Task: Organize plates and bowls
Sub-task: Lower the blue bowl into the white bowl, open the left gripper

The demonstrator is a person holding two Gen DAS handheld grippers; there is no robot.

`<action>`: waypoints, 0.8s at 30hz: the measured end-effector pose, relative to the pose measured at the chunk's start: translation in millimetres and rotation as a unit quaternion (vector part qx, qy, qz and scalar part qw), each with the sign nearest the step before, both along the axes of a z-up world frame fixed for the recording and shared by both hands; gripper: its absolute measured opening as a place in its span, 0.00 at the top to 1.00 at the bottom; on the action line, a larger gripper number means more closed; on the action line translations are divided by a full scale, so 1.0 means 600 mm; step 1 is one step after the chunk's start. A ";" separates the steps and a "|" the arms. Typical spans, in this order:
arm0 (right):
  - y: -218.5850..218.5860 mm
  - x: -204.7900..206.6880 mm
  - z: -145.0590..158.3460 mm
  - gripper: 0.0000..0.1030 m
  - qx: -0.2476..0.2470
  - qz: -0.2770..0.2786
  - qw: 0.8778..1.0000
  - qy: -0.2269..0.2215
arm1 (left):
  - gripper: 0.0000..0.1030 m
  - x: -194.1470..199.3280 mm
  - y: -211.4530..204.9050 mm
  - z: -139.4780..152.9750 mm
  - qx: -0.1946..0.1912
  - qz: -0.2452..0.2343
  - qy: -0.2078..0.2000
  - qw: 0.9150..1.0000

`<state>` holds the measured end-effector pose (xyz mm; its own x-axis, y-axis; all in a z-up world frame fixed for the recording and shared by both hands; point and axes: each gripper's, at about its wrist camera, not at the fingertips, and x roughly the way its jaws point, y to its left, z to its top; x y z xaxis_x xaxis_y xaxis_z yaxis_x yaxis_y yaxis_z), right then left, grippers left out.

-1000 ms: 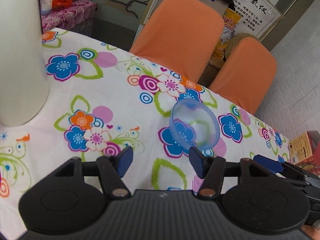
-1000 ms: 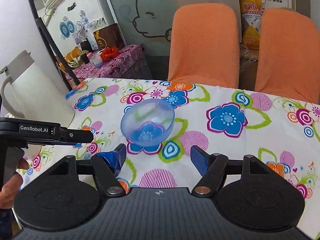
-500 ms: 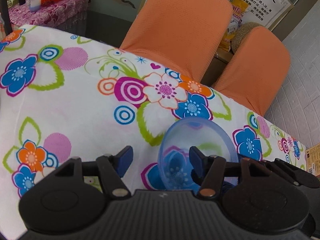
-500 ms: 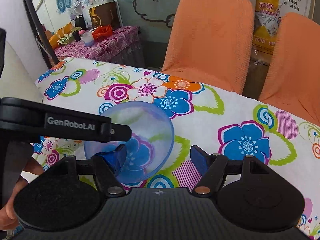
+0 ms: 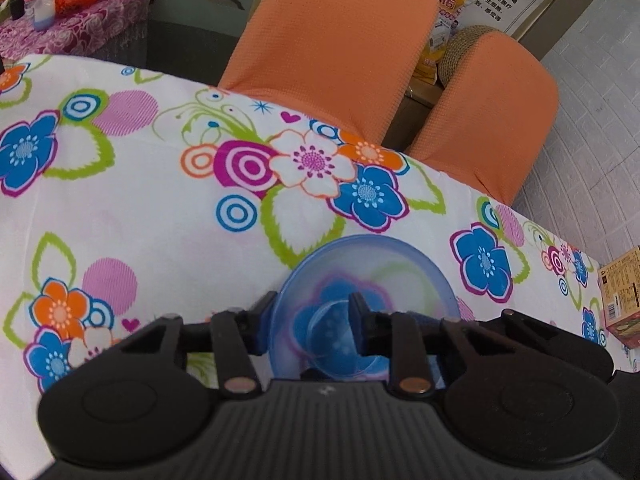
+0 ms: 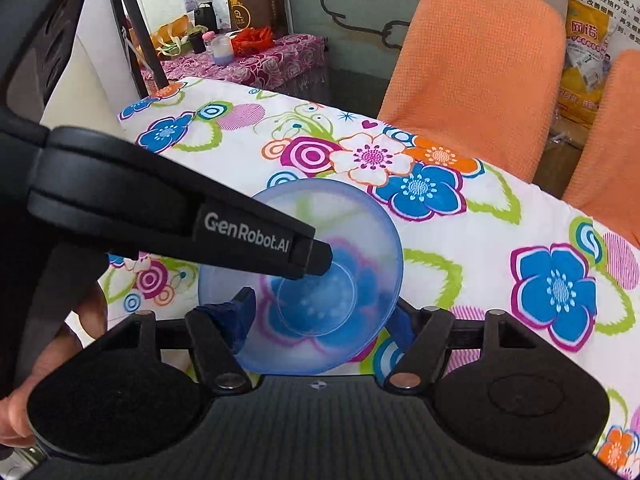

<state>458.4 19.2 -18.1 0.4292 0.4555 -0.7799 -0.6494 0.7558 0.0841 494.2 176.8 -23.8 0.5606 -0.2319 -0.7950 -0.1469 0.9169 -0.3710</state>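
Note:
A translucent blue bowl (image 5: 400, 276) sits on the flowered tablecloth (image 5: 140, 208), close under both cameras. My left gripper (image 5: 310, 308) is open and straddles the bowl's left wall, one finger outside and the other inside over the bowl's base. In the right wrist view the same bowl (image 6: 340, 232) lies between the fingers of my right gripper (image 6: 322, 316), which is open, with a blue pad near each side wall. The black side of the left gripper (image 6: 240, 232) reaches in from the left, tip over the bowl. I cannot tell whether the bowl is off the cloth.
Two orange chairs (image 5: 340, 40) (image 5: 492, 112) stand behind the table's far edge. A white jug (image 6: 80, 92) stands at the left. A side table with a purple cloth (image 6: 260, 60) is at the back. A carton (image 5: 620, 292) lies to the right. A hand (image 6: 60, 360) holds the left gripper.
Both grippers have come forward onto the bowl, which now sits right at their fingers. The left gripper's fingers have narrowed around the bowl's wall. The right gripper's gap is unchanged.

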 end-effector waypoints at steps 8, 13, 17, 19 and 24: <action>-0.029 -0.063 0.037 0.45 0.011 -0.012 1.000 0.005 | 0.75 -0.066 -0.028 0.039 -0.005 -0.013 0.005 1.000; -0.075 -0.146 0.076 0.44 0.010 -0.018 1.000 -0.016 | 0.76 -0.143 -0.078 0.079 -0.014 -0.030 -0.003 0.999; -0.140 -0.229 0.099 0.44 0.020 -0.039 0.999 -0.030 | 0.76 -0.217 -0.143 0.107 -0.018 -0.051 -0.015 0.998; -0.178 -0.271 0.106 0.44 0.029 -0.054 0.997 -0.038 | 0.76 -0.255 -0.178 0.113 -0.025 -0.067 -0.016 0.997; -0.264 -0.364 0.106 0.44 0.029 -0.096 0.993 -0.054 | 0.76 -0.337 -0.274 0.108 -0.034 -0.122 -0.014 0.992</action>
